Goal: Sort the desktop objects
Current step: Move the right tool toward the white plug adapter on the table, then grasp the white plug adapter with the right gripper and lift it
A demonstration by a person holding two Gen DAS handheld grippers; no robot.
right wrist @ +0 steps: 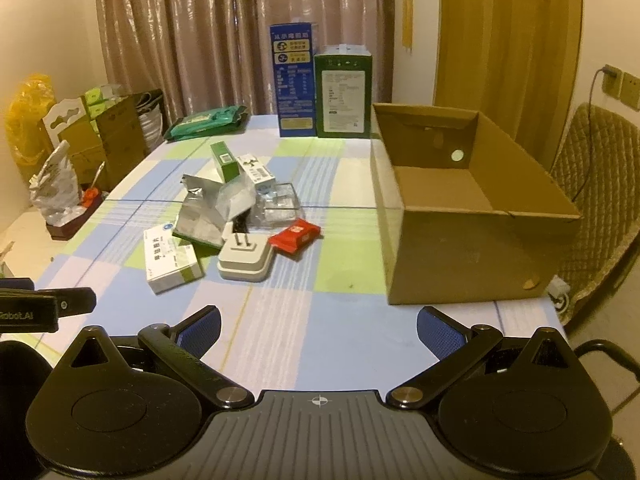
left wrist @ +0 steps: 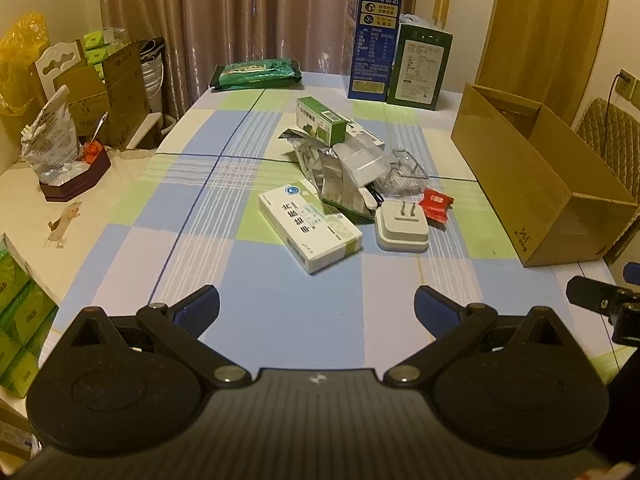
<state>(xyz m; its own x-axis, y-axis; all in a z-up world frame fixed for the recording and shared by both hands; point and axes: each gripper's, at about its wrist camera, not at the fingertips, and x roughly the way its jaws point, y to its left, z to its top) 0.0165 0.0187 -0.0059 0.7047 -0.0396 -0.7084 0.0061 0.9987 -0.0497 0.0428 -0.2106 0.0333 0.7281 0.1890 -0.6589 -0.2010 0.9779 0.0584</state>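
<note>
A pile of small objects lies mid-table: a white medicine box (left wrist: pixel 310 230) (right wrist: pixel 172 258), a white plug adapter (left wrist: pixel 401 228) (right wrist: pixel 245 258), a red packet (left wrist: pixel 435 203) (right wrist: pixel 295 236), silver foil pouches (left wrist: pixel 344 176) (right wrist: pixel 208 210), a green carton (left wrist: pixel 320 120) (right wrist: pixel 224 162) and a clear plastic tray (left wrist: pixel 404 172) (right wrist: pixel 280 202). An open, empty cardboard box (left wrist: pixel 536 176) (right wrist: pixel 464 208) stands to the right. My left gripper (left wrist: pixel 316 308) is open and empty over the near table. My right gripper (right wrist: pixel 318 330) is open and empty, near the box's front corner.
A blue carton (left wrist: pixel 374 42) (right wrist: pixel 294 80) and a dark green carton (left wrist: pixel 420 68) (right wrist: pixel 343 94) stand at the table's far edge, a green wipes pack (left wrist: pixel 256 74) (right wrist: pixel 208 122) beside them. Boxes and bags crowd the left side (left wrist: pixel 100 92). A chair (right wrist: pixel 600 200) stands right.
</note>
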